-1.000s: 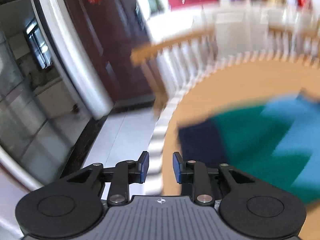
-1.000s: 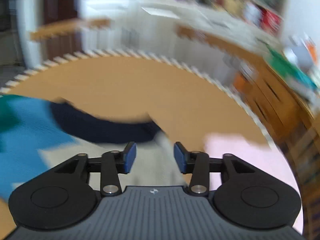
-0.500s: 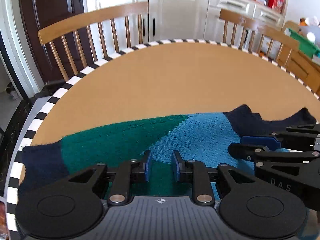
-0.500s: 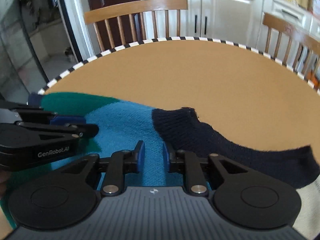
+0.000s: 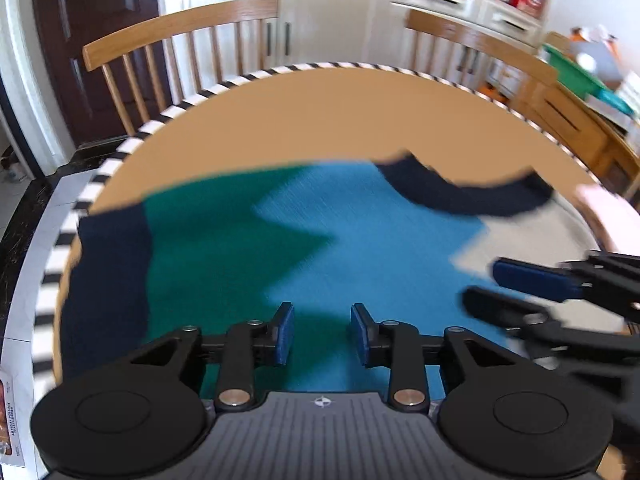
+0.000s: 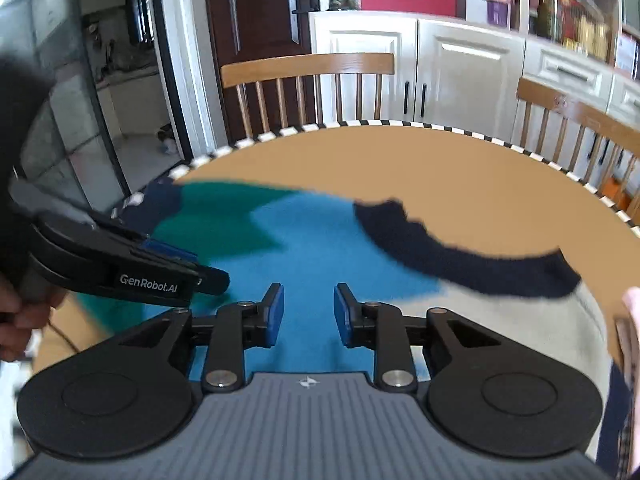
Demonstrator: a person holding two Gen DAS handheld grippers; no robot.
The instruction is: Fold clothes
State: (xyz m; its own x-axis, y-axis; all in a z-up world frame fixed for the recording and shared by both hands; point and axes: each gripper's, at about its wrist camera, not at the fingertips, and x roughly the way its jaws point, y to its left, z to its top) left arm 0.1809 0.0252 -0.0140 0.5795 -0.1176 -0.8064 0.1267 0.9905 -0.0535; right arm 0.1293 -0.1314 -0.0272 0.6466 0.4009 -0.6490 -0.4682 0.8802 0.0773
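Table (image 5: 340, 120): round, tan top, striped rim, two chairs (image 6: 308, 68) behind it. Sweater (image 5: 360, 248) lies spread on the near half of the table, roughly flat. Colour blocks run green, blue, cream; navy cuff (image 5: 108, 264) at the left edge near the rim, navy collar (image 6: 460, 256) on the far edge toward the right. Something pink (image 5: 612, 216) sits at the far right of the table; too blurred to identify.

Progress: judged as early. No fold visible, no edge doubled over, both sleeves' layout unclear from these views. All folding is left.

Left gripper (image 5: 322, 334): over the green/blue part near the near edge, jaws partly apart and opening, nothing between them, pads clear of the knit.

Right gripper (image 6: 308, 318): over the blue part, just right of the left one, jaws partly apart and opening, also empty.

Neither has cloth. Likely next: pick an edge or a sleeve to start the first fold.
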